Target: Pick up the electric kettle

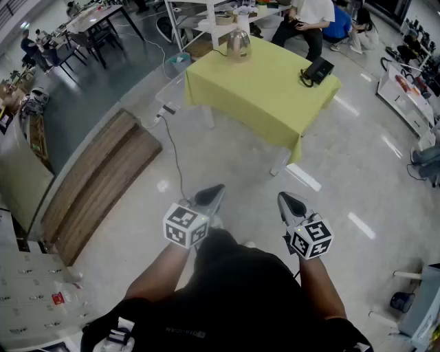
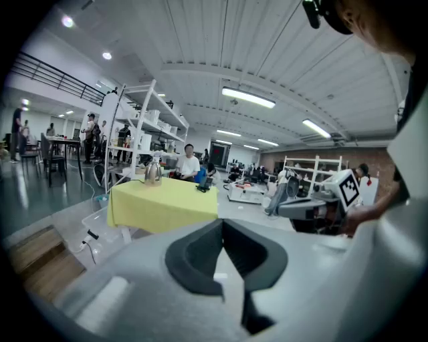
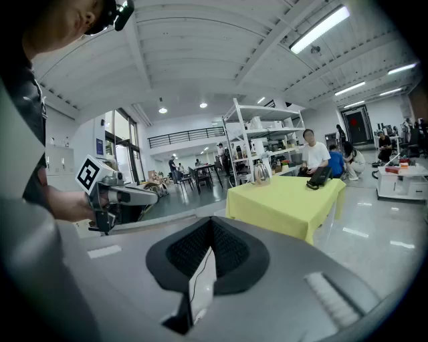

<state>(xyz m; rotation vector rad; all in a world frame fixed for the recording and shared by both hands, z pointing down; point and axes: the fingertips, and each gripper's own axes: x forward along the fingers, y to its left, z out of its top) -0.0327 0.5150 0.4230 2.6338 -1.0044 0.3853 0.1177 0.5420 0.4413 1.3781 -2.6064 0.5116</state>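
Two grippers are held low in front of us over the shiny floor, side by side and apart. The left gripper [image 1: 212, 195] has its jaws pressed together with nothing between them. The right gripper [image 1: 289, 203] is the same: jaws closed tip to tip and empty. Each carries one marker cube, two in all.

As for containers, we count two that we can be sure of. One is the kettle [image 1: 238, 42], a shiny metal one. It stands upright on the far left corner of the table [image 1: 261, 93], well apart from both grippers. We cannot tell what it holds. The other is a clear bin [image 2: 100, 227] on the floor by the table's left corner, and we can make out nothing inside it. A small teal tub [image 1: 180, 60] sits on the floor just past it.

There is one table, under a yellow cloth. Only two things rest on it: the kettle and one black device [image 1: 317, 70] at the far right corner. One cable [image 1: 175, 155] runs across the floor to a power strip [image 1: 167, 109] near the bin. Three people [image 1: 311, 15] sit beyond the table.
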